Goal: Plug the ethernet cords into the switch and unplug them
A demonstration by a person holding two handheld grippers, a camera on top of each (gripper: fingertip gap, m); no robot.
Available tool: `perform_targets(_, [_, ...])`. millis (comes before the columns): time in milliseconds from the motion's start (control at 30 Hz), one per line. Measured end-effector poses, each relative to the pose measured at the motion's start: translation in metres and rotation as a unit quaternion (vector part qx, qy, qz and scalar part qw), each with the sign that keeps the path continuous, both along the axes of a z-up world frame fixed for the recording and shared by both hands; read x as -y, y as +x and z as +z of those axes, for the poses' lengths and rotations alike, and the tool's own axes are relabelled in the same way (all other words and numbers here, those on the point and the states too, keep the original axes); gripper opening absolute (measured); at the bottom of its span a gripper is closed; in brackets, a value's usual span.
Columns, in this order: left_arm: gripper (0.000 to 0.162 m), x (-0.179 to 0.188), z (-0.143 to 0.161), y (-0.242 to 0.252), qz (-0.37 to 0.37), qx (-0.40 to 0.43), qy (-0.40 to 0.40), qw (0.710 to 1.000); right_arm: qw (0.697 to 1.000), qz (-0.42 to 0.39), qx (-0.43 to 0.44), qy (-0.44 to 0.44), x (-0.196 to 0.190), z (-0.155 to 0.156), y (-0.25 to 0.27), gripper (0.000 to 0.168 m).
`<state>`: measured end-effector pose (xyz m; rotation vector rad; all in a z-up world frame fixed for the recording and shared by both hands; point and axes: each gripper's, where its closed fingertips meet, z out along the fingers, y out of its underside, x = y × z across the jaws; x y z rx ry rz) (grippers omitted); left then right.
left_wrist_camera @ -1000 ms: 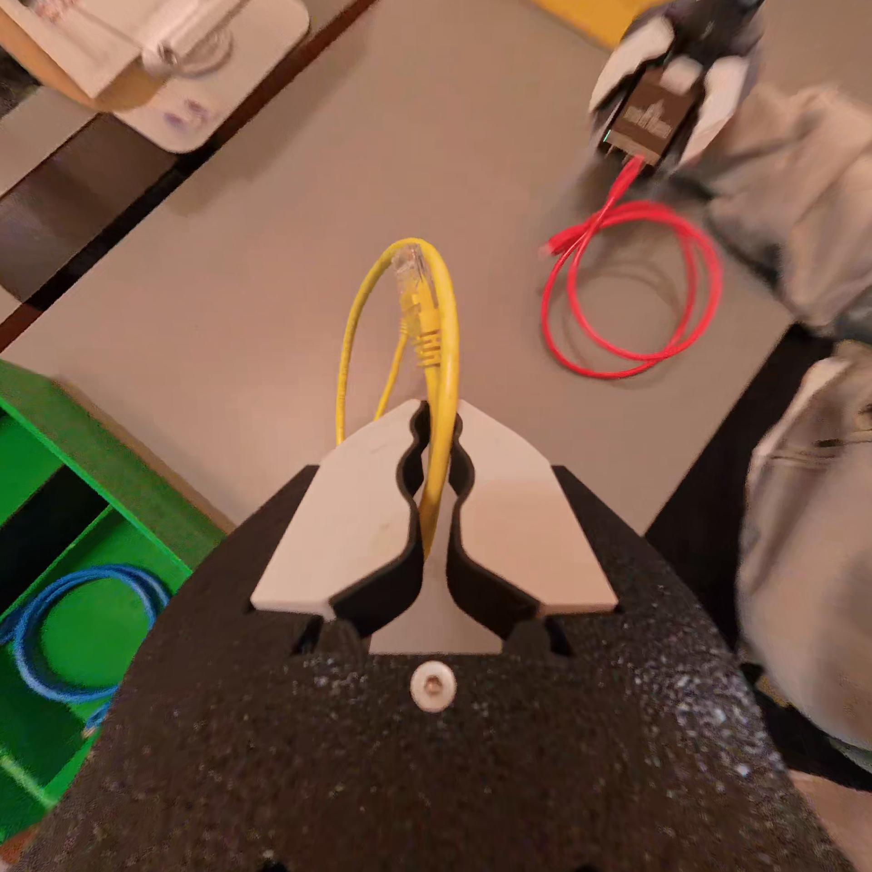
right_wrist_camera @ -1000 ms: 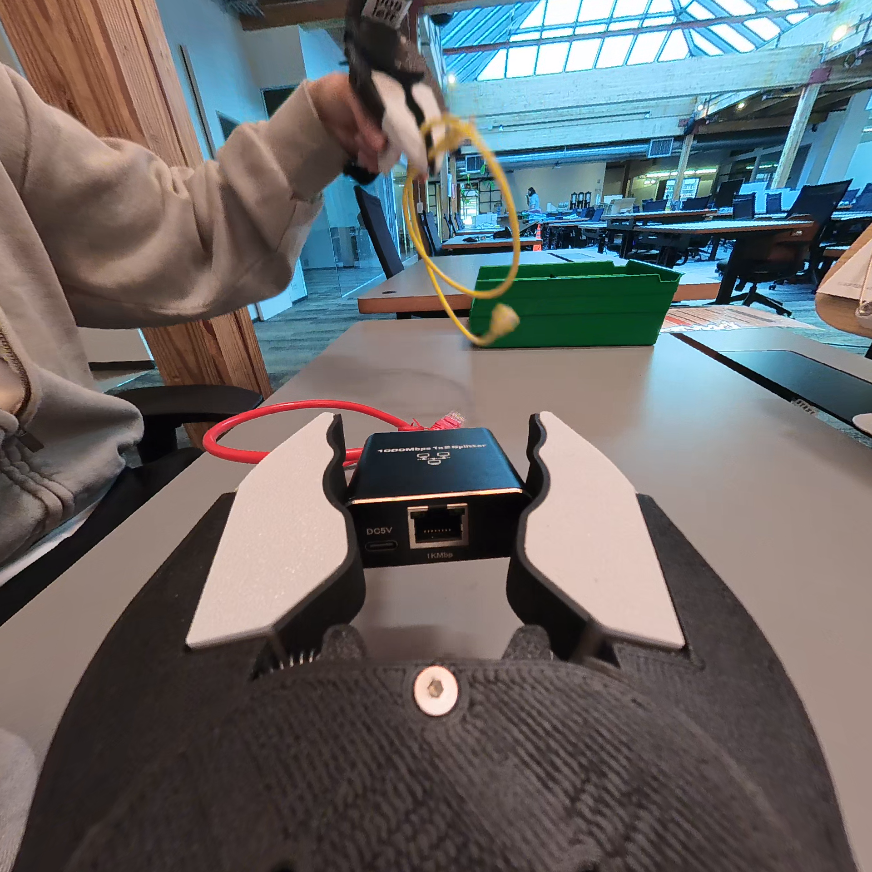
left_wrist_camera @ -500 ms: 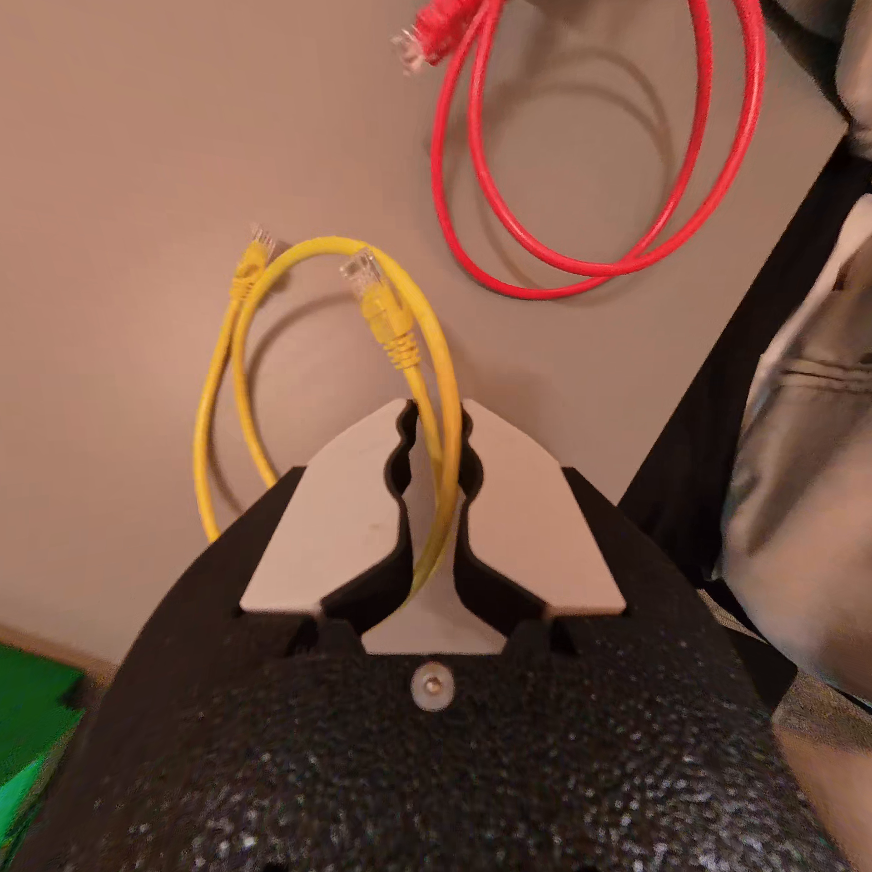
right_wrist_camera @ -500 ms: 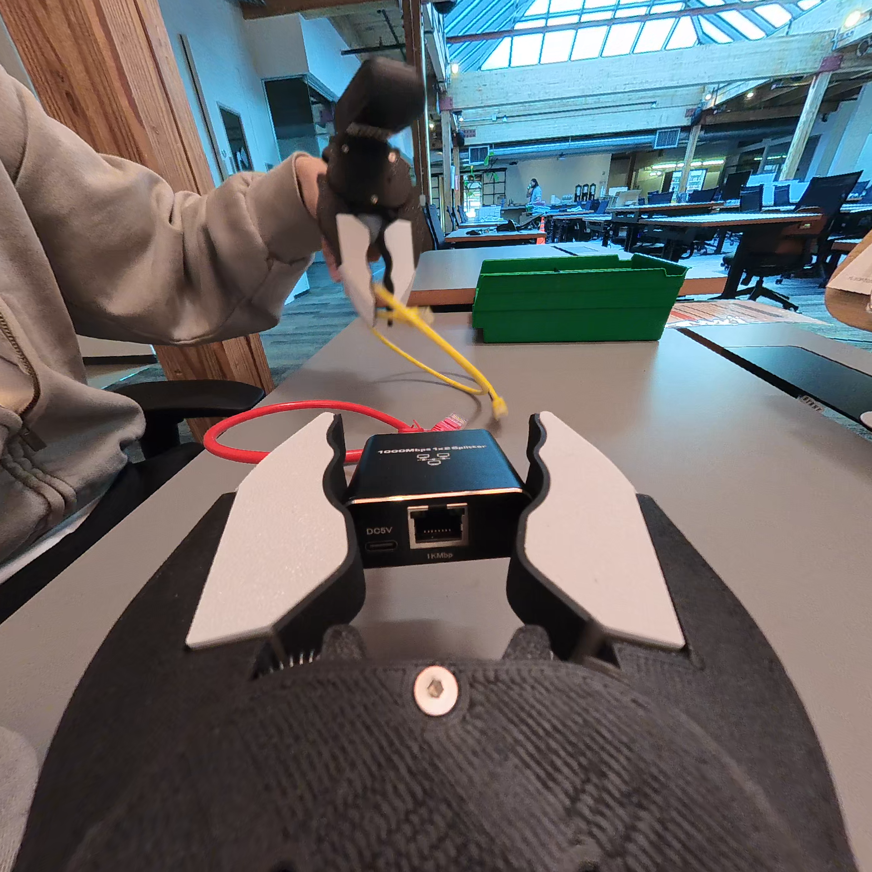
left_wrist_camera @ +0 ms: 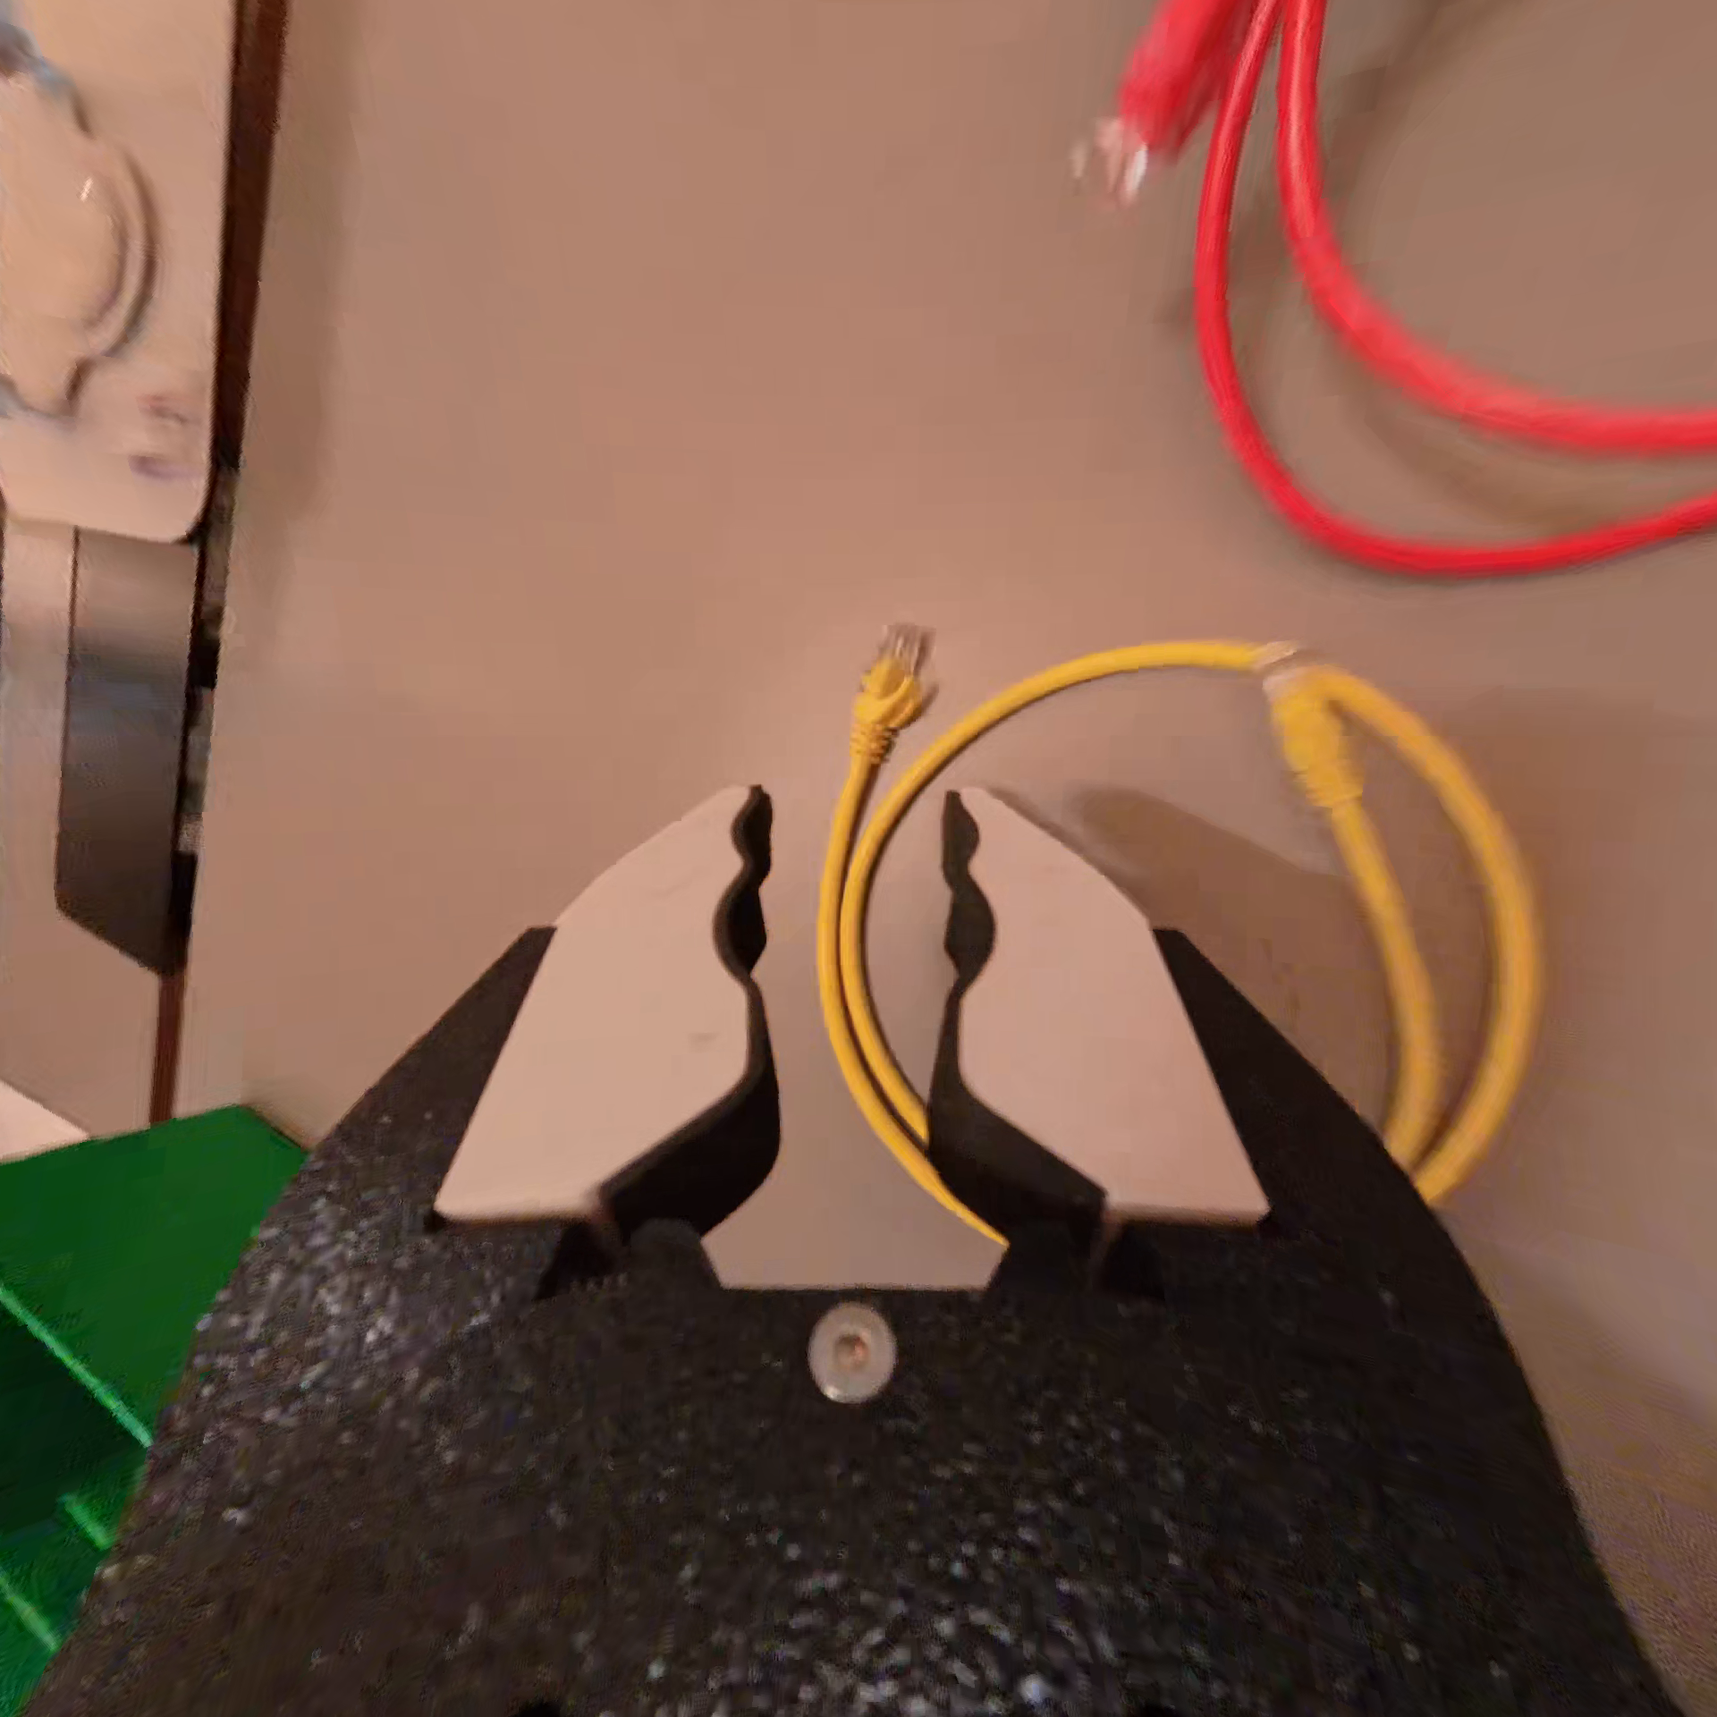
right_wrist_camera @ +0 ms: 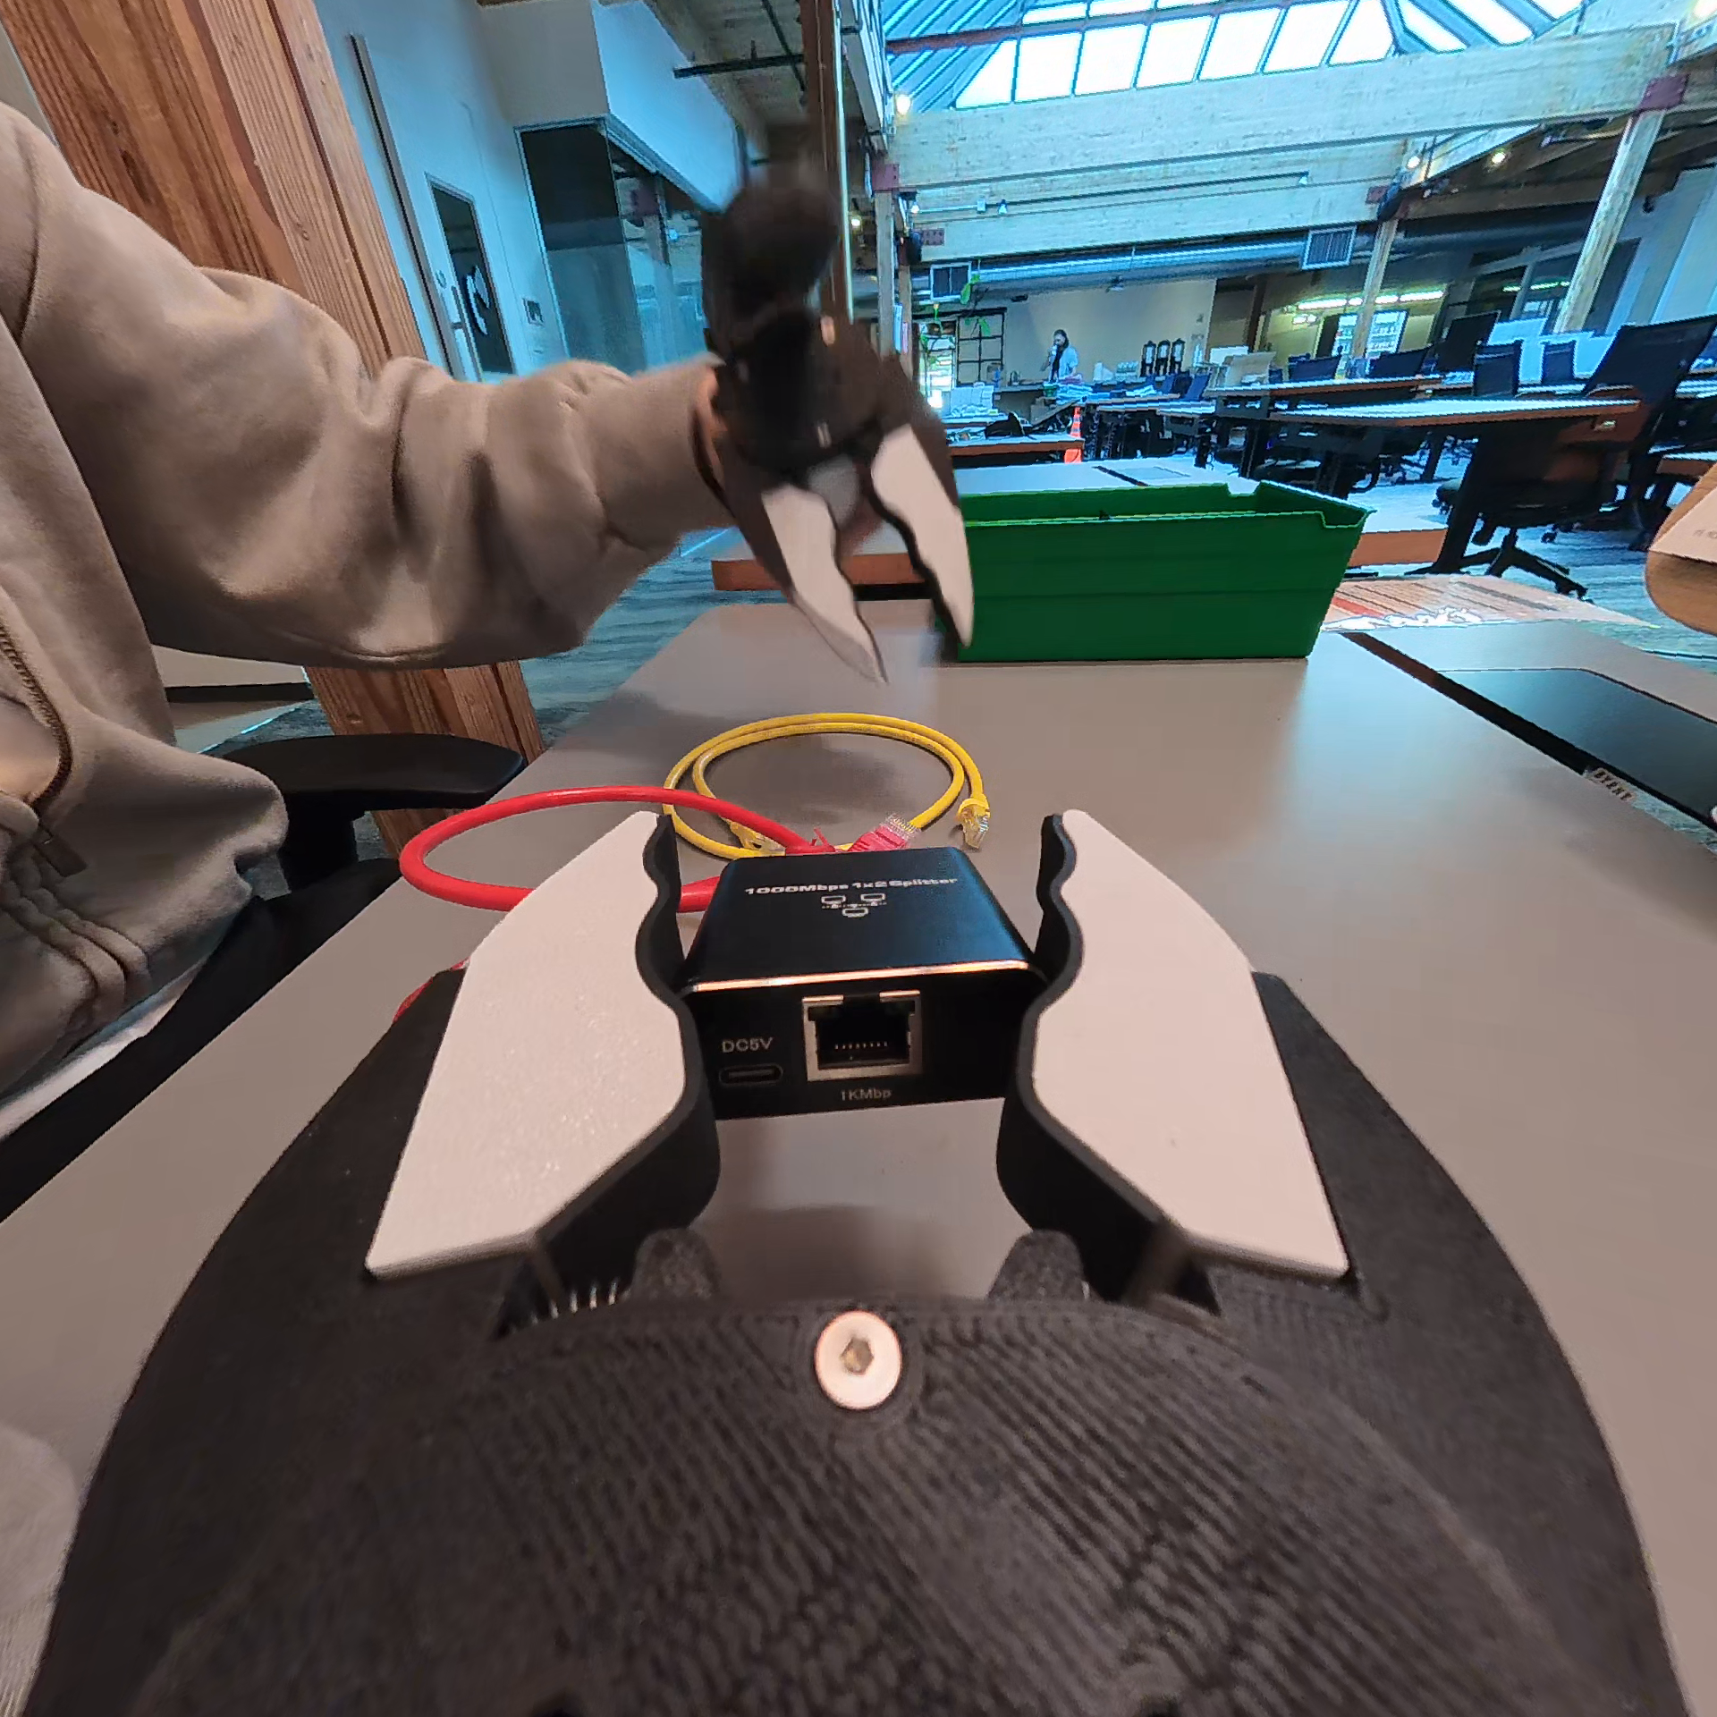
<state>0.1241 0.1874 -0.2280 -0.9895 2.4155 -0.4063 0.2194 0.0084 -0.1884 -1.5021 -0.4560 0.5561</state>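
- Far left in the right wrist view: beige-sleeved forearm [right_wrist_camera: 390,492] stretched level over the grey matte tabletop [right_wrist_camera: 1301,836], carrying the black left gripper [right_wrist_camera: 915,641] tilted down above the table, white fingers [right_wrist_camera: 818,567] spread apart and gripping nothing.
- Below it: thin yellow ethernet cord [right_wrist_camera: 827,725] lying coiled flat on the table; half a second ago pinched between those fingers, now let go. In the left wrist view, same yellow ethernet cord [left_wrist_camera: 1152,655] on the surface, two strands passing between the parted fingers without clear contact.
- Beside it, overlapping at the near edge: looped red ethernet cord [right_wrist_camera: 520,808], one end running behind the box; unmoved since before.
- Centre: small black metal switch box [right_wrist_camera: 855,938] resting on the table, clamped at both sides by the right gripper [right_wrist_camera: 855,929]; front port empty. White printing on top and front, not repeated here.
- Right, farther back: green plastic bin [right_wrist_camera: 1152,576] on the table.
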Motion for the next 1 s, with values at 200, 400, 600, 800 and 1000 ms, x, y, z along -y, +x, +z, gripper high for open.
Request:
perform_targets(200, [0.04,-0.015,-0.057,0.0,-0.027,-0.045,0.026,0.998,1.0,0.001,0.002,-0.003,0.0,-0.001,-0.001,0.075])
perform_targets(400, [0.027,-0.02,-0.069,0.012,0.013,-0.075,-0.053,0.996,1.0,0.004,0.003,-0.009,-0.001,-0.002,-0.001,0.075])
perform_targets(600, [0.015,-0.009,-0.071,0.022,0.007,-0.085,-0.085,0.993,1.0,0.005,0.001,-0.009,-0.001,-0.002,-0.001,0.075])
perform_targets(800, [0.011,0.007,-0.07,0.006,0.063,-0.202,-0.21,0.954,1.0,0.006,-0.001,-0.008,-0.001,-0.001,-0.001,0.075])
perform_targets(1000, [0.007,0.032,-0.066,-0.02,0.062,-0.323,-0.355,0.875,1.0,0.007,0.0,-0.007,-0.001,-0.001,-0.002,0.075])
